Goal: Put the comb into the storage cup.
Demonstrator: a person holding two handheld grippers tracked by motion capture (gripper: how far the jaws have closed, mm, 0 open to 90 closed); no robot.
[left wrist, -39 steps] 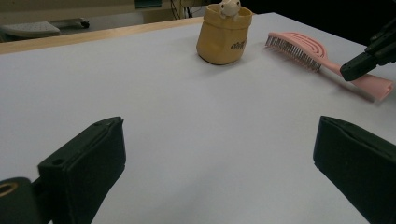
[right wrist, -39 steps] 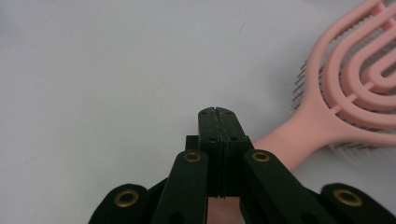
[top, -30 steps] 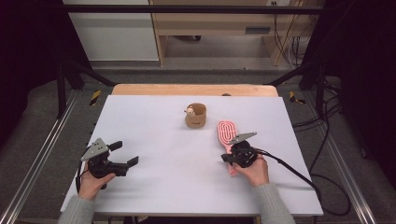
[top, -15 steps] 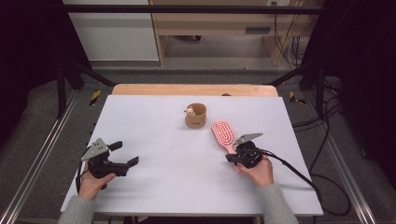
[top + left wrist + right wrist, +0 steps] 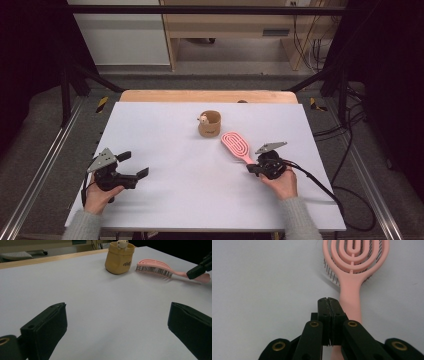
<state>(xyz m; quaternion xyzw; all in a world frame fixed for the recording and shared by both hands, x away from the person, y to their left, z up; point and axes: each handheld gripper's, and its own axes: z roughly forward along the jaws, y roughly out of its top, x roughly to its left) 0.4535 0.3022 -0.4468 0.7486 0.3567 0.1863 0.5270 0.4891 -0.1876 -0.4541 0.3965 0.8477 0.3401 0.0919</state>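
I see the pink hairbrush (image 5: 237,146) lying flat on the white bench (image 5: 165,135), its handle just beside my right tool (image 5: 251,169), whose jaws are closed together on nothing. The tan cup (image 5: 209,123) stands near the brush head, and my left tool (image 5: 134,167) rests well apart with its jaws wide.

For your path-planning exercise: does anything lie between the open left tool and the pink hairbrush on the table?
Nothing visible does. From the left tool to the hairbrush there is bare white table. The tan cup stands beside the brush head, off that line. The right tool, shut, sits at the brush handle.
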